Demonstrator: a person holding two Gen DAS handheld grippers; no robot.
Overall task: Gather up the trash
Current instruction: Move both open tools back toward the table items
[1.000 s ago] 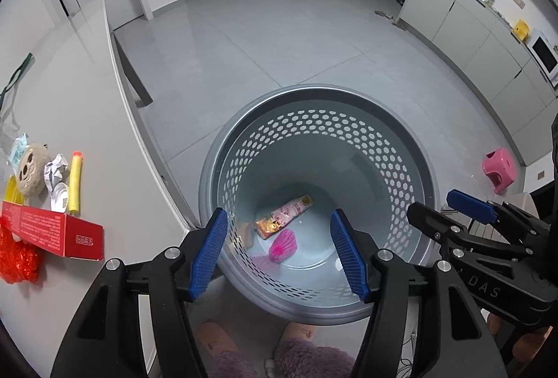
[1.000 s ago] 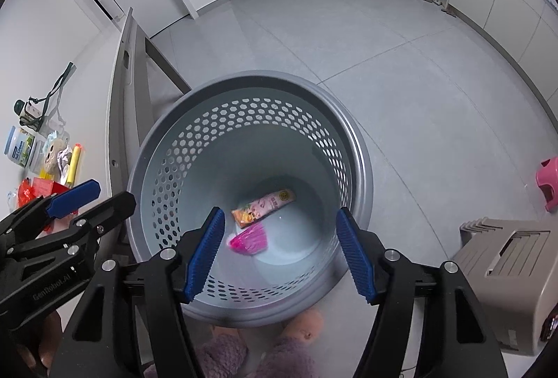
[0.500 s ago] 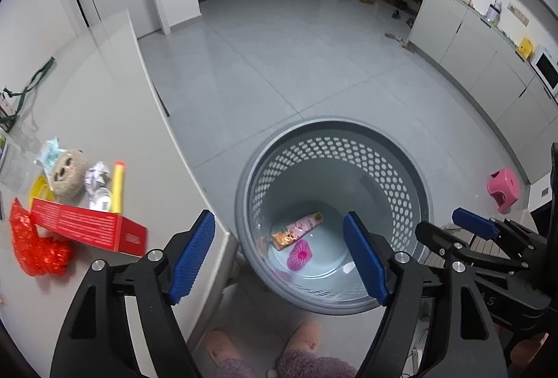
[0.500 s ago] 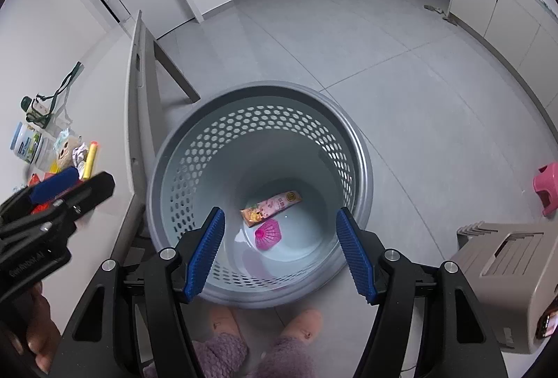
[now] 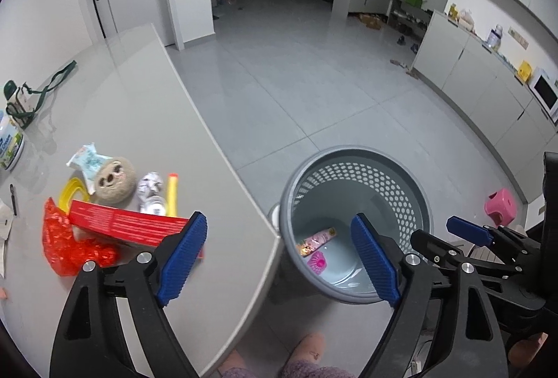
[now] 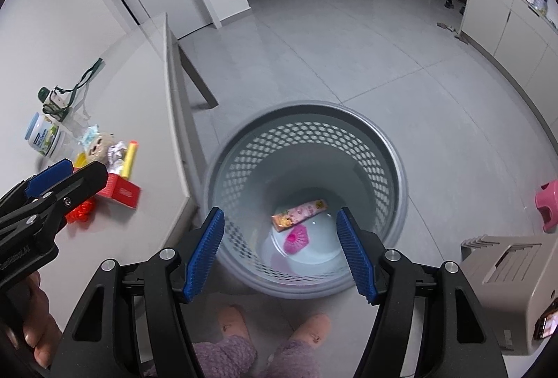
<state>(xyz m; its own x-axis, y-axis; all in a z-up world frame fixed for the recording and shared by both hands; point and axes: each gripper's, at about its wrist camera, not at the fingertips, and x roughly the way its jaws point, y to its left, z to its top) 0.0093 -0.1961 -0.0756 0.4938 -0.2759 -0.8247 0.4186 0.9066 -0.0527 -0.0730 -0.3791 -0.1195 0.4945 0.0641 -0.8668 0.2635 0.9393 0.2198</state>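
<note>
Left gripper: fingers have just been opening, now standing wide, gripping nothing; red box lying beyond the left finger.
Right gripper: fingers parted, empty.
Basket: sitting below, pink wrapper showing between the right fingers.

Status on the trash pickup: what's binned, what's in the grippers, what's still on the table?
Binned: a pink snack wrapper and a pink crumpled piece lie in the grey perforated basket. In hand: nothing; left gripper, jaws just opening, and right gripper are empty. Left on the table: red box, red plastic bag, foil ball.
</note>
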